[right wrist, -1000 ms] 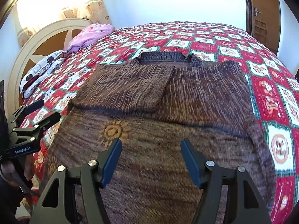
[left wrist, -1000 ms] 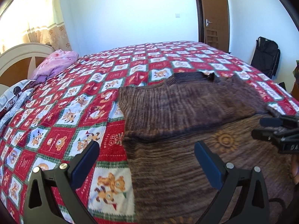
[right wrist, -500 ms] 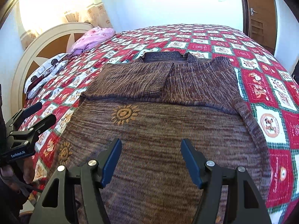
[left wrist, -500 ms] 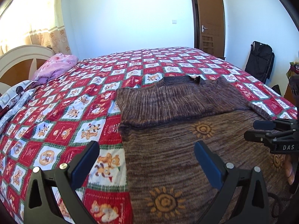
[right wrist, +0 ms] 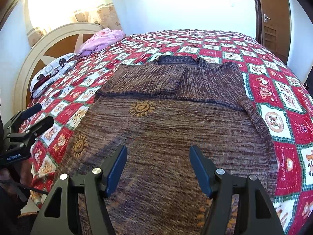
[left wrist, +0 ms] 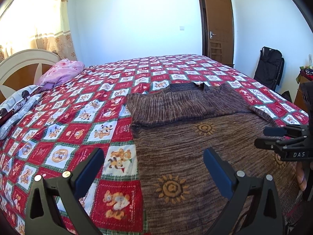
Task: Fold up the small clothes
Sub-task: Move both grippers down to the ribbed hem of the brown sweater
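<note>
Currently your left gripper (left wrist: 153, 165) is spread wide and holds nothing; it hangs above the left edge of the sweater (left wrist: 205, 143), one finger over the bedspread (left wrist: 78, 117) and one over the knit. Your right gripper (right wrist: 158, 165) is likewise wide and empty, above the lower body of the sweater (right wrist: 166, 129).

The sweater lies flat on the bedspread, collar (right wrist: 176, 59) at the far end, hem toward you. Status of the fold, judged from this layout:

- Done: the left sleeve (right wrist: 144, 78) is folded in across the chest.
- Not done: the right sleeve (right wrist: 258, 121) lies along the right side of the body, not folded in.
- Not done: the body is at full length; no hem-to-collar fold is made.

Estimate the task as less than half complete. Neither gripper touches the fabric.
</note>
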`<action>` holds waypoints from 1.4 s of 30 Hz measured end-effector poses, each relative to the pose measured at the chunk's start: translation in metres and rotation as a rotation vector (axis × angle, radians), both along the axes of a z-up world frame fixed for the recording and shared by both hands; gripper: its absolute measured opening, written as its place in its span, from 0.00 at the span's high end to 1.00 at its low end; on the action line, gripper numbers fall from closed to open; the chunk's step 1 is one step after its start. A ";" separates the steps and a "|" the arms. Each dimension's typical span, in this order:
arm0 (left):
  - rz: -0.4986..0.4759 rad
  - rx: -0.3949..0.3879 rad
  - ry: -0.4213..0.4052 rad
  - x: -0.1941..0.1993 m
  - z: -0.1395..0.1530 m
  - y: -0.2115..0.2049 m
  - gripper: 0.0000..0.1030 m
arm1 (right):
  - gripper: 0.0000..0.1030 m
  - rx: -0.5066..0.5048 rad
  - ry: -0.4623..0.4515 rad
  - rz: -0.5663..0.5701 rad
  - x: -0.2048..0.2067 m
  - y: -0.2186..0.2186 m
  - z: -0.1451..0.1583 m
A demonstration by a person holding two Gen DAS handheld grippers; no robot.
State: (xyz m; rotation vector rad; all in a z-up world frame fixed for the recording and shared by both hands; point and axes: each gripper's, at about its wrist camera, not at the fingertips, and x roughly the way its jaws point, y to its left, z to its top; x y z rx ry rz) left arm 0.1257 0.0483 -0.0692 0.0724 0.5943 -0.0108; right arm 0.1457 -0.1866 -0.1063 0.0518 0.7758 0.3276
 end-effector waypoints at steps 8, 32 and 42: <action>-0.028 0.008 0.022 -0.028 -0.009 -0.003 0.00 | 0.35 0.003 0.003 0.006 -0.020 -0.002 -0.001; -0.052 -0.105 0.311 -0.094 -0.063 0.012 0.00 | 0.35 -0.011 0.012 0.042 -0.092 -0.006 -0.019; -0.101 -0.195 0.416 -0.097 -0.074 0.011 0.14 | 0.34 0.017 0.003 0.006 -0.108 -0.019 -0.022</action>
